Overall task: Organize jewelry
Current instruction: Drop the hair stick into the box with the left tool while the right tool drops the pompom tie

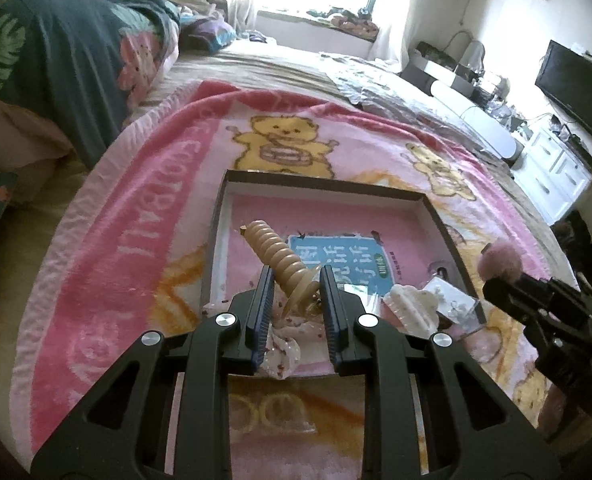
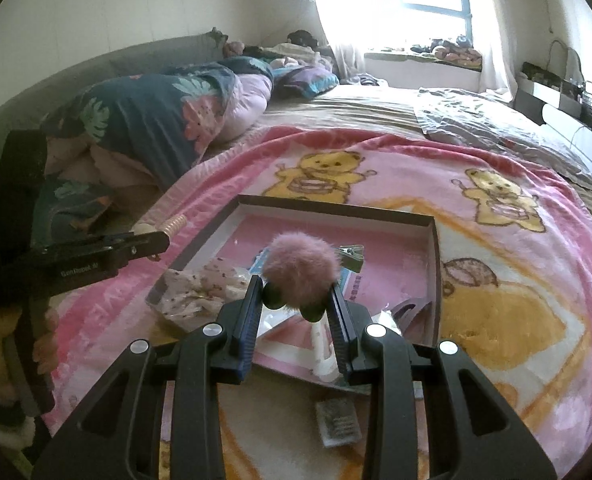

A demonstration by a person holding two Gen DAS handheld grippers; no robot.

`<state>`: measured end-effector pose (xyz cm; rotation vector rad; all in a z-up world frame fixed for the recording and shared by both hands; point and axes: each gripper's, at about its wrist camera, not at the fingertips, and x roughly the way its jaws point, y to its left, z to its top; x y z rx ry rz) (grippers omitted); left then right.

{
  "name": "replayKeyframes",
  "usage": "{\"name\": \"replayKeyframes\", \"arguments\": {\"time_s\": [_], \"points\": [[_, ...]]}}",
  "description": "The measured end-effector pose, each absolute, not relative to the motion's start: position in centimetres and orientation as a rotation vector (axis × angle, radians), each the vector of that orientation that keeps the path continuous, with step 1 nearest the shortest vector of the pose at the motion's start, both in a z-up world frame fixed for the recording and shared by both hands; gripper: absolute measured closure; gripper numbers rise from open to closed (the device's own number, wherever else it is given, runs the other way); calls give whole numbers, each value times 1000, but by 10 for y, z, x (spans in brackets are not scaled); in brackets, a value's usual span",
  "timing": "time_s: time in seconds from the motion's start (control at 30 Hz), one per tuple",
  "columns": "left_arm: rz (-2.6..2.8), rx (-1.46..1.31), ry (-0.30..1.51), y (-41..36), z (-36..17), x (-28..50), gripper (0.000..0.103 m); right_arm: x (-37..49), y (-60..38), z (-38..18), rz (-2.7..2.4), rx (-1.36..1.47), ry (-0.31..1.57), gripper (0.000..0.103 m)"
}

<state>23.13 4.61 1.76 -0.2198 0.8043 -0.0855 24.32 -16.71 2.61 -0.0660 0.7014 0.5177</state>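
Note:
A shallow dark-rimmed box (image 1: pixel 324 184) with a pink bottom lies on a pink bear blanket; in the right wrist view it shows as a tray (image 2: pixel 336 206). My left gripper (image 1: pixel 296 280) is shut on a beige ribbed hair clip (image 1: pixel 279 256), held over the box's near end. My right gripper (image 2: pixel 298 292) is shut on a pink fluffy pom-pom hair tie (image 2: pixel 300 272) above the box. The right gripper also shows at the right edge of the left wrist view (image 1: pixel 508 284). A white claw clip (image 1: pixel 412 304) and small clear bags (image 1: pixel 456 300) lie in the box's near right corner.
A floral fabric scrunchie (image 2: pixel 191 292) lies at the box's near left. A metal clip (image 2: pixel 350 256) lies inside the box. A small grey packet (image 2: pixel 338 420) lies on the blanket (image 2: pixel 516 280) near me. Folded quilts (image 2: pixel 155 120) lie at the far left.

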Motion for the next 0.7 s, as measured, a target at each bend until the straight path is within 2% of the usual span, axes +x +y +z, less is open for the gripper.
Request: {"name": "replayKeyframes", "arguments": {"time_s": [0.53, 0.6, 0.63, 0.7], "points": [[-68, -209, 908, 44, -28, 257, 86, 271, -144, -30, 545, -150, 838, 71], [-67, -211, 913, 43, -30, 256, 86, 270, -143, -34, 539, -155, 843, 68], [-68, -211, 913, 44, -30, 256, 82, 270, -142, -34, 537, -158, 842, 65], [-70, -208, 908, 43, -27, 253, 71, 267, -143, -32, 543, -144, 838, 46]]}}
